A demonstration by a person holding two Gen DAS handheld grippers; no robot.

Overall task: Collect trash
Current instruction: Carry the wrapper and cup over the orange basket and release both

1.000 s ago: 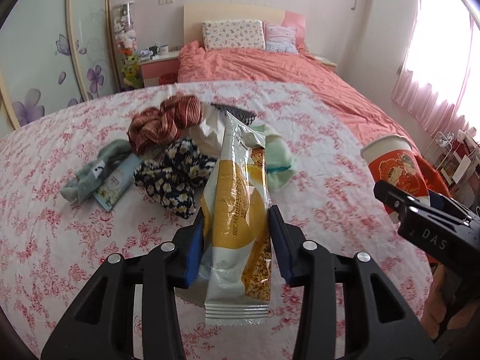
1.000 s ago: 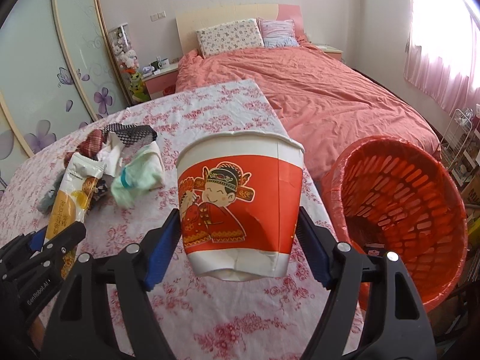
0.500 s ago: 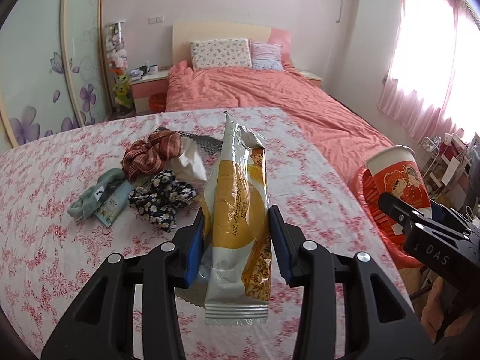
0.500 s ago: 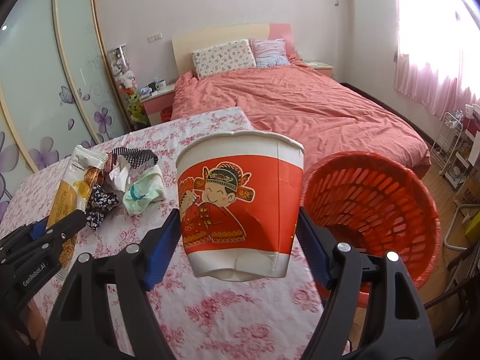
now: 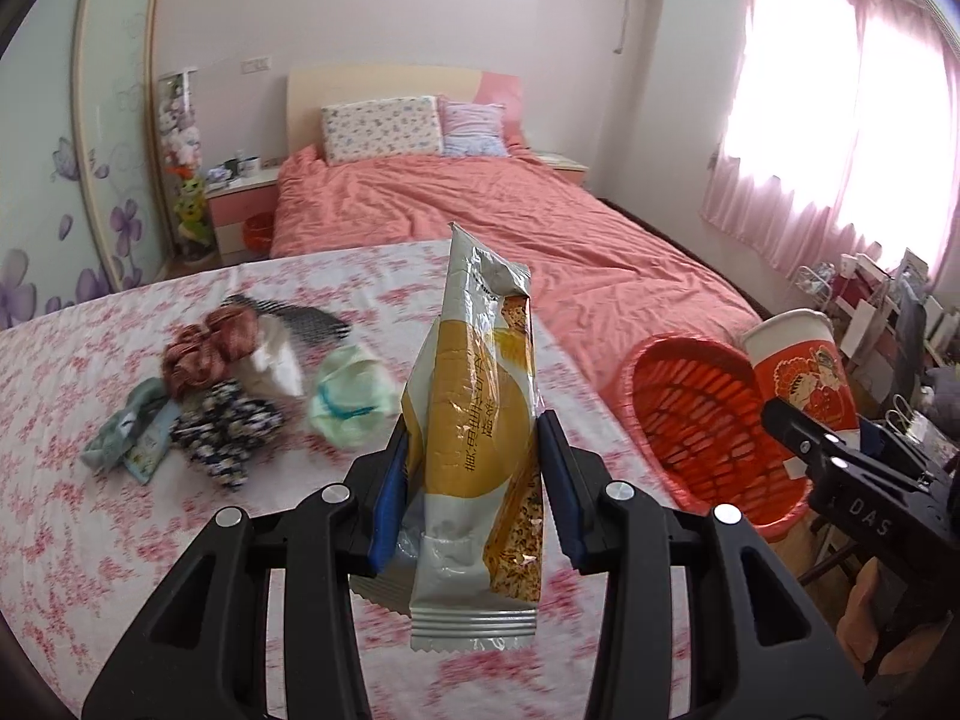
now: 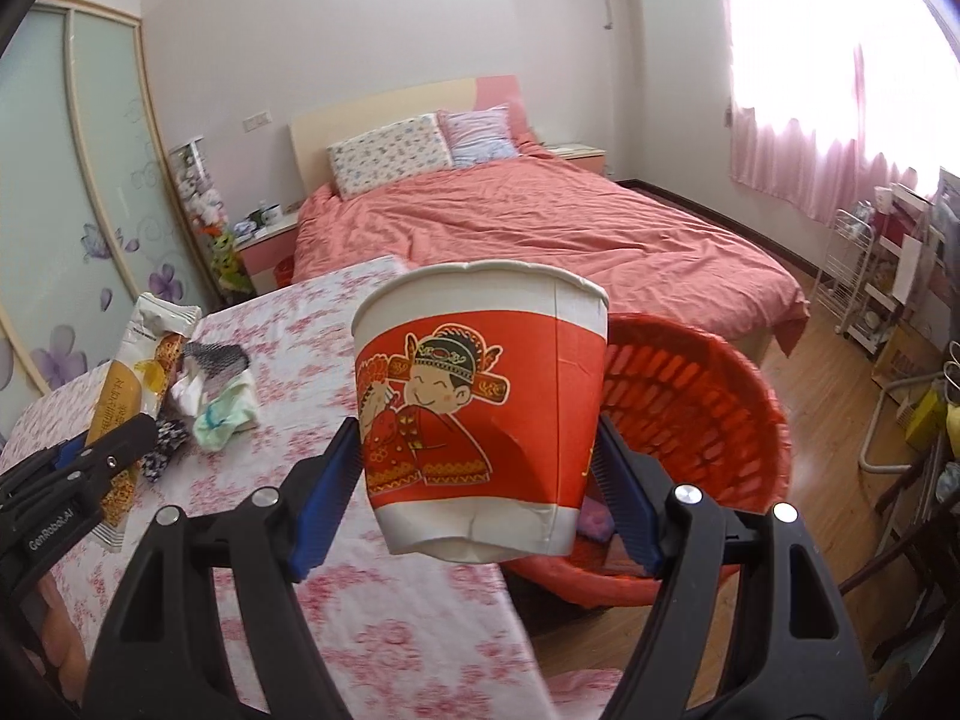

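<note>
My left gripper (image 5: 474, 474) is shut on a yellow and silver snack wrapper (image 5: 474, 420), held upright above the flowered tablecloth (image 5: 90, 540). My right gripper (image 6: 480, 480) is shut on a red and white paper cup (image 6: 480, 408) with a cartoon figure, held upright in the air. An orange plastic basket (image 6: 690, 420) stands on the floor just past the table's right edge, behind the cup; it shows in the left wrist view too as the basket (image 5: 690, 414). The cup (image 5: 798, 366) and right gripper (image 5: 852, 480) appear at the right of the left wrist view, over the basket's near side.
A pile of scrunchies, cloth and crumpled bits (image 5: 240, 384) lies on the table to the left, with a pale green wad (image 5: 351, 396) beside it. A bed with a salmon cover (image 5: 510, 228) is behind. A white rack (image 6: 864, 288) and wooden floor lie to the right.
Both grippers have risen and moved right toward the table edge with their loads. The orange basket has come into the left wrist view, and the pile has slid left and farther off.
</note>
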